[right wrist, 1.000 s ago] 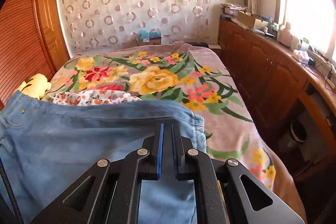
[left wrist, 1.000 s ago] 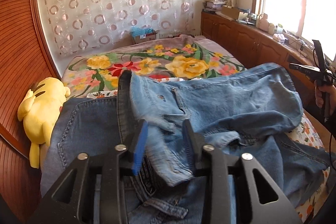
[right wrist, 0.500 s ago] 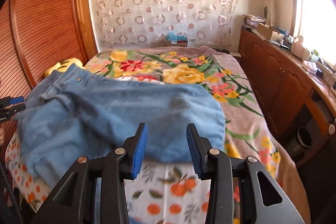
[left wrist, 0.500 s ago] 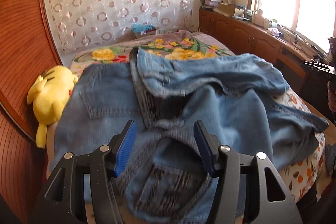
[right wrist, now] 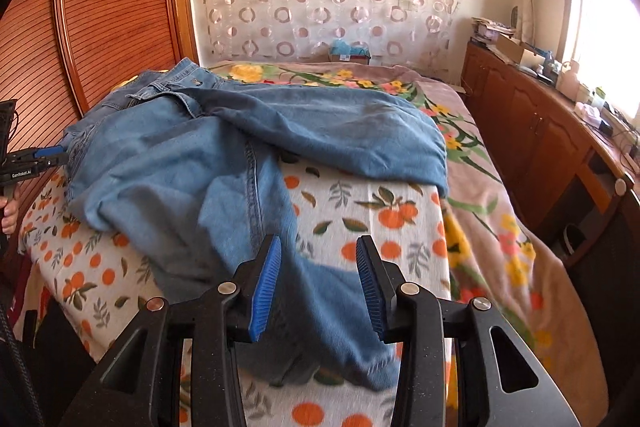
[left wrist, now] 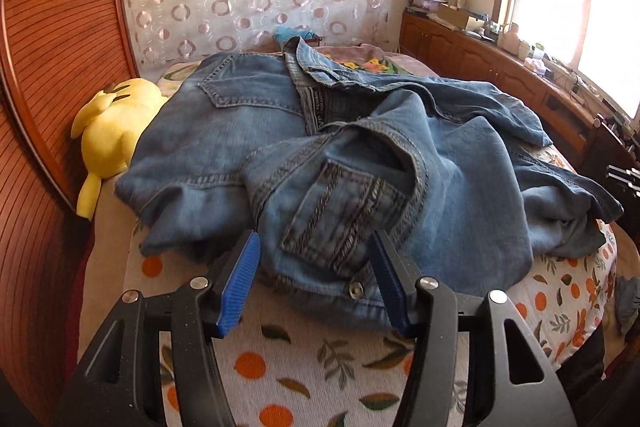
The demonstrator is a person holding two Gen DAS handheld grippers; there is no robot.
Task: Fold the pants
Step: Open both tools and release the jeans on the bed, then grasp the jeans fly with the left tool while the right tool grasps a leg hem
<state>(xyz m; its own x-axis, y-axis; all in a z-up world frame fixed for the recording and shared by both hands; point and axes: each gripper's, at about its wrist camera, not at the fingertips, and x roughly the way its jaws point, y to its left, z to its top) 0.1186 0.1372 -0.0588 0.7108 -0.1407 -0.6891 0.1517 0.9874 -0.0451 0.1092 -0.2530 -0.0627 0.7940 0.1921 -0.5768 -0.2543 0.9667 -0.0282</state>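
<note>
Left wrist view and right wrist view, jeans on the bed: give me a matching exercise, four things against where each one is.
Things:
1. plush toy
2. jeans
3. cardboard box
4. wooden cabinets

Places:
A. at the far end of the bed, by the curtain
B. under the window, along the bed's right side
C. crumpled across the orange-print sheet
D. at the bed's left edge, by the slatted wooden panel

Pairs: 1-D, 2-C, 3-A, 4-B
</note>
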